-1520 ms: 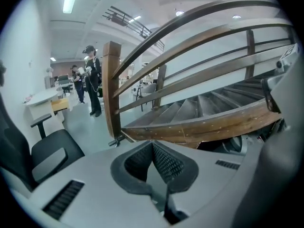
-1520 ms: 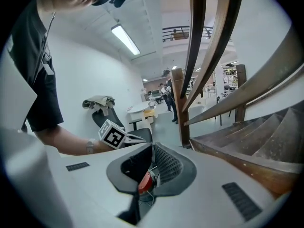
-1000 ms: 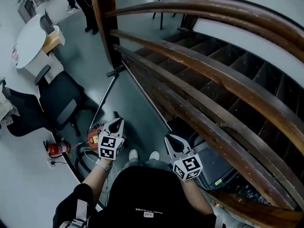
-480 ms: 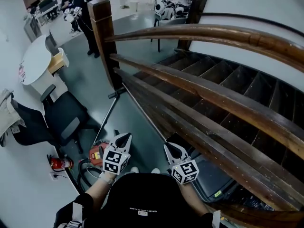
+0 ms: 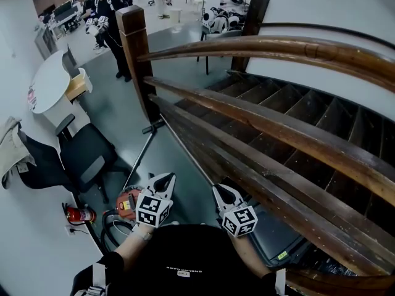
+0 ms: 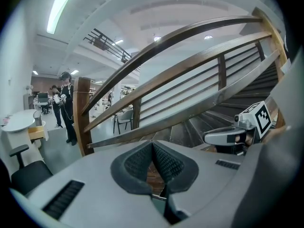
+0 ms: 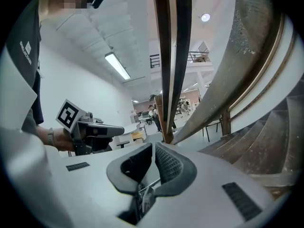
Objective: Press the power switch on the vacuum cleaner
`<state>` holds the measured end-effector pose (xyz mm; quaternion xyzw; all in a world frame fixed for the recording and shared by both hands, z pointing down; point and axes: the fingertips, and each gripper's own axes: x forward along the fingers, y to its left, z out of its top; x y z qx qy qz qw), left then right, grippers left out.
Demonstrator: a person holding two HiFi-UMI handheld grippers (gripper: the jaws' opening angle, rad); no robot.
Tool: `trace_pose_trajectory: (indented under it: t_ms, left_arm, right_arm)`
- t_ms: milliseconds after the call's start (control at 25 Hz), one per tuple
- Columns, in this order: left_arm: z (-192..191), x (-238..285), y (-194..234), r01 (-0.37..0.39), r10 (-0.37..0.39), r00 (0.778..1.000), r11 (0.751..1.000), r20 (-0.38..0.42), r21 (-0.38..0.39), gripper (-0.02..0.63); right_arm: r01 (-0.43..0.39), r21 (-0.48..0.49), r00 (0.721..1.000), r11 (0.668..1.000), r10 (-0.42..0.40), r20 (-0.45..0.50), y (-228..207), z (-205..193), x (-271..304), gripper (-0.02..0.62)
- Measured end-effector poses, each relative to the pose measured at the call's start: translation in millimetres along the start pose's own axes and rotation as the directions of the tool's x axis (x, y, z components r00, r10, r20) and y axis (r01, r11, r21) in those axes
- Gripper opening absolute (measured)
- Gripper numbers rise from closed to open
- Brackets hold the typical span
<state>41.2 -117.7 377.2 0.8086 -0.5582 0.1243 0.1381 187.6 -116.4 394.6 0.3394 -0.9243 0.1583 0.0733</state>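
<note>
Presently the left gripper [image 5: 165, 180] and right gripper [image 5: 221, 193] have their fingers closed on nothing, well above the vacuum [image 5: 126, 200] on the floor [image 5: 123, 113] at the person's left; advise lowering the left, kept closed, squarely onto the switch, which cannot be made out.

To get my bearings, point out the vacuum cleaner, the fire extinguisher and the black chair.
vacuum cleaner [image 5: 126, 201]: head view, red body.
fire extinguisher [image 5: 79, 214]: head view, red cylinder.
black chair [image 5: 87, 152]: head view, seat.
</note>
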Motion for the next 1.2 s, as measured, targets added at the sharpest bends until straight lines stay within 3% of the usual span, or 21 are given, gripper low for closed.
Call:
trace_pose_trajectory:
  t_ms: [1200]
  left_arm:
    - [-16, -5, -21, 0.032, -0.033, 0.999, 0.999, -0.014, -0.043, 0.015]
  right_arm:
    - [0.0, 0.007, 1.0, 1.0, 0.0, 0.002, 5, -5, -16, 0.038]
